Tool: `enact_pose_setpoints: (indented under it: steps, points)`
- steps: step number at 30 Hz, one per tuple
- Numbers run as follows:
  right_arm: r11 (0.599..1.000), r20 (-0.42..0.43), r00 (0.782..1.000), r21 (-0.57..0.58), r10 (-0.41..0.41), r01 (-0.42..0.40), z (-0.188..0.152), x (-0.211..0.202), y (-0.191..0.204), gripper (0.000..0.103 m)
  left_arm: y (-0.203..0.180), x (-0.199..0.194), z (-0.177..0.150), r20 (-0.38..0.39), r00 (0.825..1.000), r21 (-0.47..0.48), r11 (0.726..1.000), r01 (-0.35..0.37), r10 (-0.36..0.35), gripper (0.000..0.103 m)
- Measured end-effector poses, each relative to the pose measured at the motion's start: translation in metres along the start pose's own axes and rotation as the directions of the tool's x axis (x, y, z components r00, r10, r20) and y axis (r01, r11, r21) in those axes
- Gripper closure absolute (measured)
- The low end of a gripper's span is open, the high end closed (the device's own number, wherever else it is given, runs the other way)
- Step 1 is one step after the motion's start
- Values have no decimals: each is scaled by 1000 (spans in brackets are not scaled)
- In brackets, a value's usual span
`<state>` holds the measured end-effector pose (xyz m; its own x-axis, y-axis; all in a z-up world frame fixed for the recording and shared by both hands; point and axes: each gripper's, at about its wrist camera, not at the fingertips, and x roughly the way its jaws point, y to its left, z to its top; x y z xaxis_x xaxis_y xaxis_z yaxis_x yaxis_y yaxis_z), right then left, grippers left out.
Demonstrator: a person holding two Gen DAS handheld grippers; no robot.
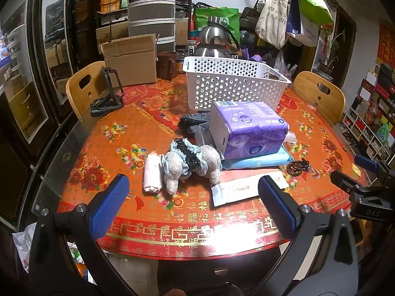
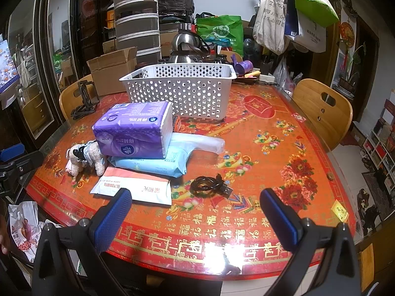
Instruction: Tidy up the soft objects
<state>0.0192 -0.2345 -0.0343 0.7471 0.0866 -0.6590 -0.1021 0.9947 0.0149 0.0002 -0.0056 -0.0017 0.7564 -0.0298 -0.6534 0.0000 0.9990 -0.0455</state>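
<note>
A white perforated basket (image 1: 229,83) (image 2: 182,93) stands at the back of the round table. In front of it lie a purple tissue pack (image 1: 249,128) (image 2: 135,130) on a light blue wipes pack (image 1: 256,161) (image 2: 153,165), a grey plush toy (image 1: 192,165) (image 2: 86,157), a rolled pale cloth (image 1: 153,174), dark gloves (image 1: 195,122) and a white-pink flat packet (image 1: 246,185) (image 2: 135,187). My left gripper (image 1: 192,202) is open and empty, near the table's front edge facing the plush. My right gripper (image 2: 195,214) is open and empty, facing a black cable (image 2: 212,186).
A cardboard box (image 1: 130,59), brown mug (image 1: 167,64), steel kettle (image 1: 214,39) and black phone stand (image 1: 108,91) sit at the back. Wooden chairs (image 1: 84,86) (image 2: 323,108) flank the table. The coiled cable also shows in the left wrist view (image 1: 298,166). A clear plastic bag (image 2: 205,143) lies beside the packs.
</note>
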Motion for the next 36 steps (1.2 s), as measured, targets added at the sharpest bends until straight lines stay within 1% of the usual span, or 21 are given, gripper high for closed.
enact_pose_setpoints:
  steps: [13, 16, 18, 19, 20, 21, 22, 23, 24, 25, 28, 32, 33, 36]
  points:
    - [1000, -6, 1000, 1, 6, -6, -1, 3, 0, 0, 1, 6, -2, -6, 1000, -7, 1000, 8, -8, 0]
    - [1000, -17, 1000, 12, 13, -13, -3, 15, -3, 0, 6, 12, -3, 0, 1000, -21, 1000, 14, -14, 0]
    - [999, -16, 999, 32, 31, -30, -5, 24, -10, 0, 13, 17, -3, 21, 1000, -24, 1000, 1, -1, 0]
    - [998, -12, 1000, 48, 28, -28, -7, 31, -16, 0, 17, 20, -3, 29, 1000, -24, 1000, -4, 4, 0]
    - [998, -3, 1000, 55, 6, -6, -9, 38, -20, 0, 24, 26, -4, 29, 1000, -30, 1000, -4, 5, 0]
    - [999, 5, 1000, 51, -19, 18, -11, 43, -23, 0, 29, 32, -5, 22, 1000, -34, 999, -5, 5, 0]
    - [998, 1, 999, 40, -40, 40, -14, 50, -25, 0, 36, 43, -7, -1, 1000, -36, 999, -25, 25, 0]
    - [998, -25, 999, 33, -47, 48, -17, 59, -28, 0, 42, 54, -10, -29, 997, -32, 997, -66, 65, 0]
    - [998, -59, 998, 42, -37, 39, -22, 70, -33, 0, 46, 63, -13, -52, 994, -19, 996, -92, 91, 0]
    - [998, -77, 997, 60, -27, 32, -26, 77, -37, 0, 51, 72, -19, -72, 992, -9, 995, -100, 99, 0]
    - [994, -121, 992, 93, -40, 52, -34, 94, -47, 0, 68, 89, -31, -105, 993, -20, 998, -57, 55, 0]
    - [996, -147, 988, 77, -42, 54, -40, 110, -45, 0, 79, 114, -43, -136, 989, -15, 998, -62, 59, 0]
    - [996, -139, 988, 51, -67, 74, -42, 111, -42, 0, 81, 120, -45, -144, 988, -23, 998, -56, 52, 0]
    - [997, -102, 993, 47, -62, 67, -45, 113, -40, 0, 86, 137, -54, -157, 987, -35, 998, -45, 39, 0]
